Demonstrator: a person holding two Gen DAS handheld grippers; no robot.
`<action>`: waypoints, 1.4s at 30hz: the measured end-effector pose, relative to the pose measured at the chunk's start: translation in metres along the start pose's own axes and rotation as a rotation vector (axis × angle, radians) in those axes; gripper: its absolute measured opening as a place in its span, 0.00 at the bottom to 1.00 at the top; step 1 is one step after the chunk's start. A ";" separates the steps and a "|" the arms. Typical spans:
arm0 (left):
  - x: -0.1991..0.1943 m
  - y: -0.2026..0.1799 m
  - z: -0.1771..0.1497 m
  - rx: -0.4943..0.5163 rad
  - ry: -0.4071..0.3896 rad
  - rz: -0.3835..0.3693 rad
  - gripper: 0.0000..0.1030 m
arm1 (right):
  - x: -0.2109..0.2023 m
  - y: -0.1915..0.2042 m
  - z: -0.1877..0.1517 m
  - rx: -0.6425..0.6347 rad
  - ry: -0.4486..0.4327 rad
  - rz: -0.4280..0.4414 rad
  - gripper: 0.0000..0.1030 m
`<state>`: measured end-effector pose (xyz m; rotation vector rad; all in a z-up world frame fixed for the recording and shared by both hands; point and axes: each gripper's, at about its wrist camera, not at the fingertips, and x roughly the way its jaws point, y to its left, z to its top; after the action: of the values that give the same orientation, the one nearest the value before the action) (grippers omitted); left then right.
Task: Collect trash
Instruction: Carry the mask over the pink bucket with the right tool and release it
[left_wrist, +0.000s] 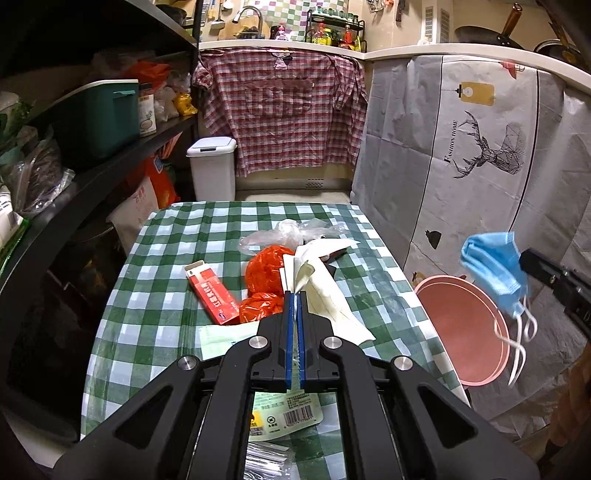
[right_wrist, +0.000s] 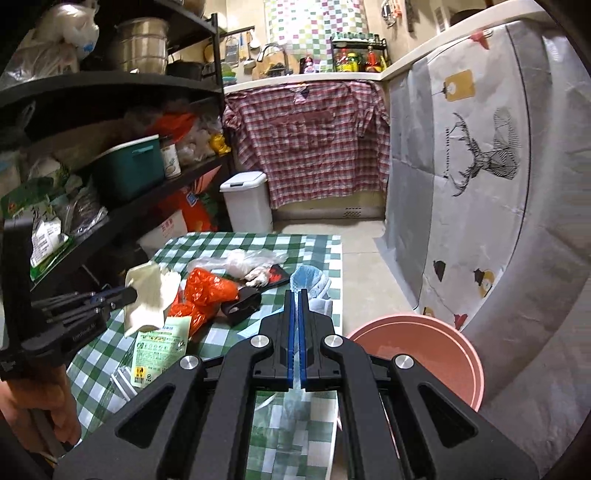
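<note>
My left gripper is shut on a creased white paper wrapper above the green-checked table. Its other end trails on the cloth. The right wrist view shows this gripper at the left, with the white paper hanging from it. My right gripper is shut on a blue face mask. In the left wrist view the mask dangles from that gripper off the table's right side, over a pink basin on the floor.
Trash lies on the table: a red plastic bag, a red carton, a clear plastic bag, a green packet and a black roll. A white lidded bin stands beyond. Dark shelves line the left.
</note>
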<state>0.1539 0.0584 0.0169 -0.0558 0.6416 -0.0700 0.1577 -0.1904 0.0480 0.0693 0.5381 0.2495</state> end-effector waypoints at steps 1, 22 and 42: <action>0.000 -0.001 -0.001 0.002 0.001 -0.002 0.02 | -0.002 -0.002 0.001 -0.001 -0.006 -0.006 0.02; -0.001 -0.030 -0.004 0.031 -0.003 -0.041 0.02 | -0.045 -0.062 0.008 0.032 -0.055 -0.134 0.02; 0.002 -0.070 -0.007 0.071 -0.002 -0.087 0.02 | -0.058 -0.113 -0.001 0.046 -0.053 -0.204 0.02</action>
<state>0.1478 -0.0118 0.0153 -0.0155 0.6341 -0.1760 0.1339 -0.3141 0.0617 0.0645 0.4941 0.0362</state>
